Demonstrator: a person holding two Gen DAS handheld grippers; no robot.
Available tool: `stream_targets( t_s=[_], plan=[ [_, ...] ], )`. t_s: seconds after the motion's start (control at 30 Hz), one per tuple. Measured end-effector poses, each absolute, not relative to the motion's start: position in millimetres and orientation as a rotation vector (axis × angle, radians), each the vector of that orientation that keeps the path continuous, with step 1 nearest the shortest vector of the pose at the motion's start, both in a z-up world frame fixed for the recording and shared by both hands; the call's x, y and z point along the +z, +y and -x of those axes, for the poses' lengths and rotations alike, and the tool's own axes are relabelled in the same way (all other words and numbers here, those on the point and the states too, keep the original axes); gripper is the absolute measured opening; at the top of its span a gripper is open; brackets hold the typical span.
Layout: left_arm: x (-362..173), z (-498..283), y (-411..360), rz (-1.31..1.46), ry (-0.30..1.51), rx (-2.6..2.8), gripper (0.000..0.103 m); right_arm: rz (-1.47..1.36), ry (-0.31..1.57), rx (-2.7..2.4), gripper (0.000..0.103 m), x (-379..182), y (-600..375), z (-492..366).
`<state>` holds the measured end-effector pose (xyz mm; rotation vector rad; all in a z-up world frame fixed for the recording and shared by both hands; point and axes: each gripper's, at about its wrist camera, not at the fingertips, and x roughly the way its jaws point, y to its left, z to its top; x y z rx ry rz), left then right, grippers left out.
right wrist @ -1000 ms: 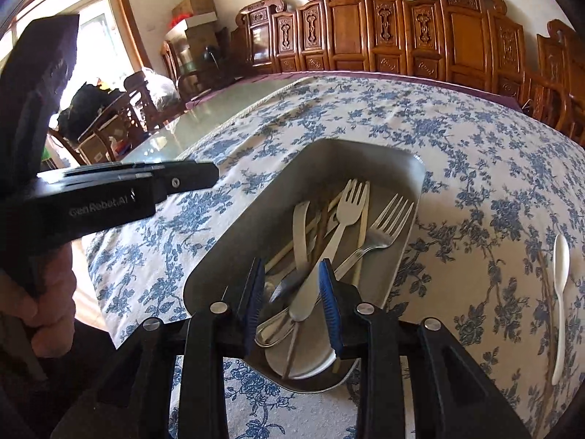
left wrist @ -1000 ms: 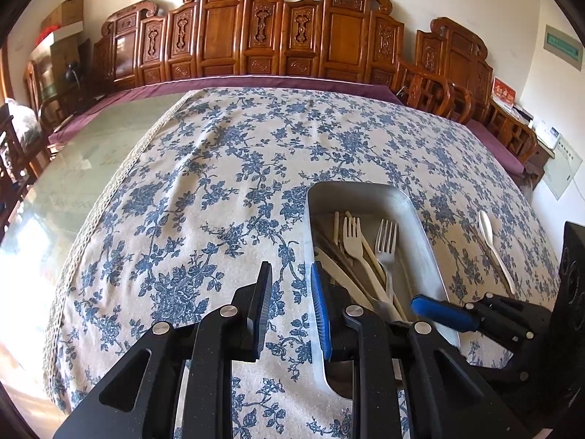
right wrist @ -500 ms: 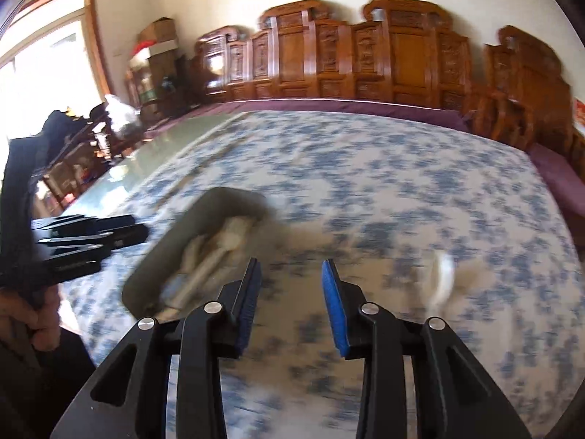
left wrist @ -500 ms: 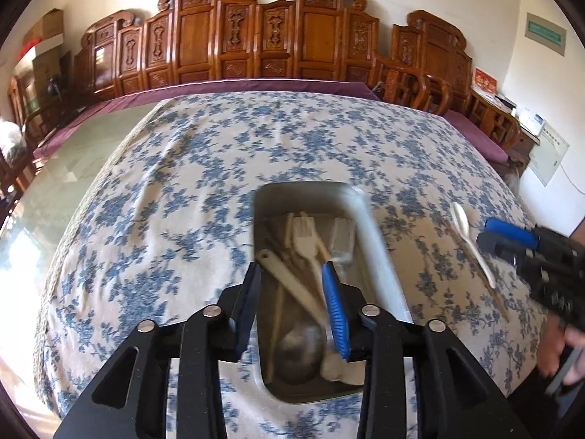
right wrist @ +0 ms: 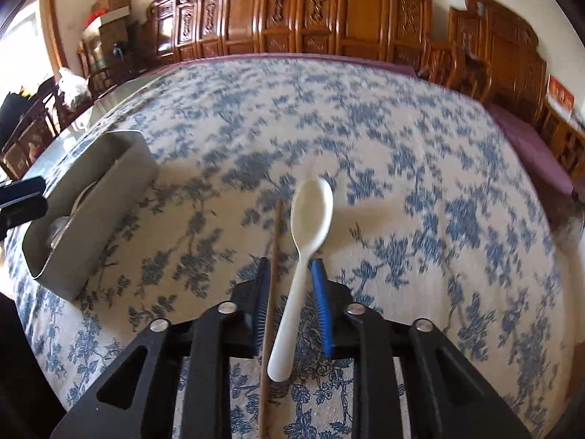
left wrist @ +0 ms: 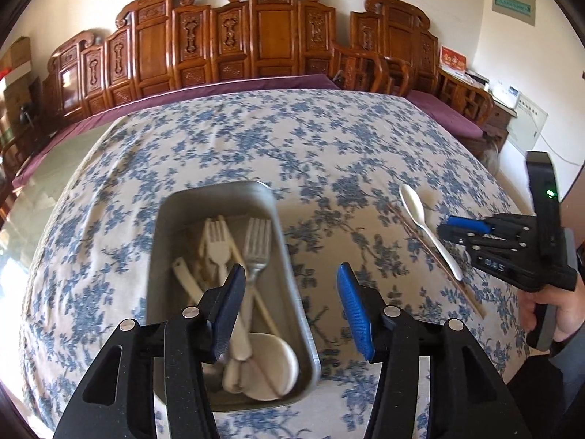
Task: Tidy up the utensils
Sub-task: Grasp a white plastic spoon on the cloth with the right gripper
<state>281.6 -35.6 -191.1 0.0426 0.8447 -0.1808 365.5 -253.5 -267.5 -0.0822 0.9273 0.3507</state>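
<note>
In the left wrist view, the metal tray [left wrist: 166, 256] sits on the blue-flowered tablecloth [left wrist: 256, 139] at about 7 o'clock of centre, holding a cream plastic fork [left wrist: 219, 241], a metal fork [left wrist: 256, 245], chopsticks, a pale spoon handle and a round white dish [left wrist: 281, 369]. The left gripper [left wrist: 289, 307] hangs over the tray's right rim with its blue-padded jaws spread wide and nothing between them. Toward 3 o'clock a white spoon [left wrist: 426, 230] lies on the cloth just beside a brown chopstick [left wrist: 435, 259], bowl pointing to 11 o'clock. The right gripper [left wrist: 457, 228] reaches in beside them at 3 o'clock; raised lettering on its body is too small to read. In the right wrist view, the right gripper [right wrist: 290, 307] has its jaws parted around both the white spoon [right wrist: 310, 216] and the chopstick [right wrist: 272, 267], neither visibly pinched. A green wall sign [left wrist: 512, 0] at 1 o'clock is illegible.
</note>
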Motion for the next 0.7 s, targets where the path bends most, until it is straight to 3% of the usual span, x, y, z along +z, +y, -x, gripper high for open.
stream_targets(
  t_s=[0.23,0.7],
  plan=[
    [-201.7,-281.6,-55.0,-0.073,0.869,-0.194,0.05,0.139,0.97,0.326,0.012,-288.9,-250.6,-370.5],
    [-219.8,-282.8,-104.6,-0.173,0.91,-0.234,0.05,0.073,0.947,0.284,0.01,-287.9,-302.5,-370.4]
  ],
)
